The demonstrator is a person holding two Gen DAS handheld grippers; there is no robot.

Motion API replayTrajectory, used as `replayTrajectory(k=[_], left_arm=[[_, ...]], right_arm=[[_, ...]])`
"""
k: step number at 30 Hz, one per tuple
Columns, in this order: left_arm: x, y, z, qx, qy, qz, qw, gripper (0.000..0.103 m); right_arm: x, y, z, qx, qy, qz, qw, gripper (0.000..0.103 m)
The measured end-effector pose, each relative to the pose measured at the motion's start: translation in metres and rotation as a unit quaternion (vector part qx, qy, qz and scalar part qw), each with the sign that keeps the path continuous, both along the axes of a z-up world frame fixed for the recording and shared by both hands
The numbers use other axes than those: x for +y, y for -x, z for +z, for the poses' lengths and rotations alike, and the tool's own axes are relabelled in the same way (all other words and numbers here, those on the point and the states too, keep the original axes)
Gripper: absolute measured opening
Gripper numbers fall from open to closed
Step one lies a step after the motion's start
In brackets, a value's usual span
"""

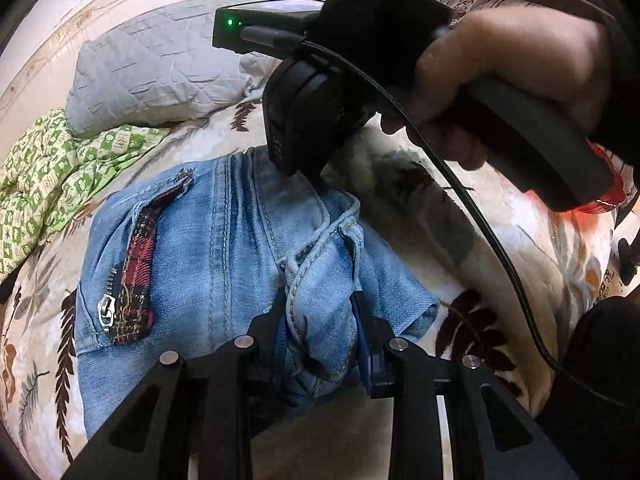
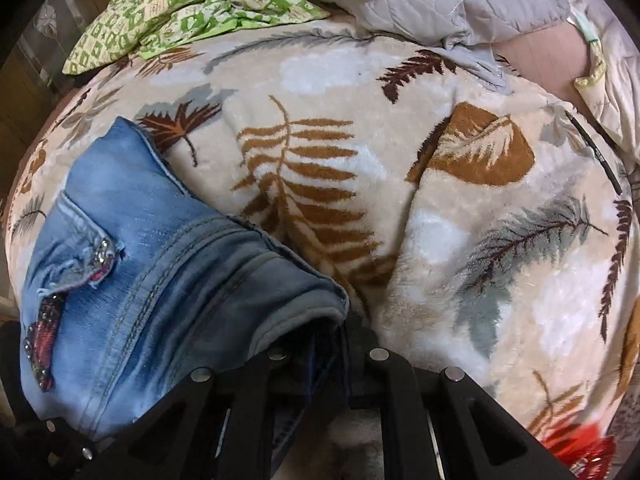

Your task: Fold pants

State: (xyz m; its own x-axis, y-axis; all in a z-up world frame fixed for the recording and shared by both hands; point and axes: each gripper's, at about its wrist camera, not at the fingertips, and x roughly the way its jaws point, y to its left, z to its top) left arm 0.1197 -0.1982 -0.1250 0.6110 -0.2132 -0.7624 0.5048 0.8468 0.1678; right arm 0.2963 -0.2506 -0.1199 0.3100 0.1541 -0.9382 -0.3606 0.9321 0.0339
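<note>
- Denim pants [image 1: 224,248], folded into a bundle, lying on leaf-print blanket [image 2: 460,240] near its left edge.
- Left gripper [image 1: 320,320] clamped on a bunched denim fold.
- Right gripper [image 2: 320,344] pinching the pants' grey hem edge.
- Green checked cloth [image 2: 180,8] and grey quilt [image 1: 160,68] at far edge.

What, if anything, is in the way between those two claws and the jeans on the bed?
Nothing visible. The left claw is already pinched on a bunched edge of the jeans, and the right claw grips another edge, so denim sits directly between the fingers of both.
</note>
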Motion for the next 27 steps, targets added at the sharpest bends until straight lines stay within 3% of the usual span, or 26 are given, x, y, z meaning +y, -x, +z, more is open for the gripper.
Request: replayTrajectory(k=[2, 4, 5, 6, 7, 9, 12, 16, 19, 24, 27], left_arm=[[0.002, 0.002, 0.001, -0.002, 0.004, 0.001, 1.0, 0.03], [0.006, 0.008, 0.003, -0.017, 0.017, -0.004, 0.9997, 0.04], [0.007, 0.012, 0.004, -0.023, 0.022, -0.008, 0.9995, 0.044], [0.009, 0.017, 0.007, -0.035, 0.016, -0.007, 0.9992, 0.059], [0.01, 0.018, 0.009, -0.041, 0.006, -0.001, 0.9992, 0.085], [0.018, 0.024, 0.017, -0.027, 0.025, -0.017, 0.9992, 0.103], [0.042, 0.04, 0.039, -0.035, 0.058, -0.029, 0.9973, 0.103], [0.089, 0.05, 0.068, -0.037, 0.107, -0.019, 0.9933, 0.103], [0.132, 0.035, 0.085, -0.016, 0.147, 0.01, 0.9889, 0.103], [0.195, -0.011, 0.09, 0.036, 0.225, 0.043, 0.9727, 0.103], [0.21, -0.037, 0.08, 0.078, 0.26, 0.05, 0.9613, 0.103]], right_arm=[[-0.001, -0.001, 0.002, 0.001, 0.007, 0.004, 1.0, 0.015], [-0.004, -0.001, 0.009, 0.0, 0.012, 0.0, 1.0, 0.022], [-0.006, 0.0, 0.013, -0.003, 0.012, -0.008, 1.0, 0.032], [-0.009, -0.001, 0.017, -0.005, 0.009, -0.012, 1.0, 0.051], [-0.013, 0.0, 0.024, -0.008, 0.003, -0.015, 1.0, 0.062], [-0.02, 0.006, 0.043, -0.019, -0.015, -0.021, 0.999, 0.076], [-0.029, 0.016, 0.072, -0.05, 0.004, -0.041, 0.998, 0.096], [-0.039, 0.037, 0.105, -0.068, -0.036, -0.053, 0.996, 0.102], [-0.043, 0.055, 0.115, -0.06, -0.096, -0.058, 0.992, 0.103], [-0.039, 0.082, 0.092, 0.001, -0.204, -0.079, 0.976, 0.103], [-0.031, 0.088, 0.067, 0.027, -0.223, -0.093, 0.97, 0.103]])
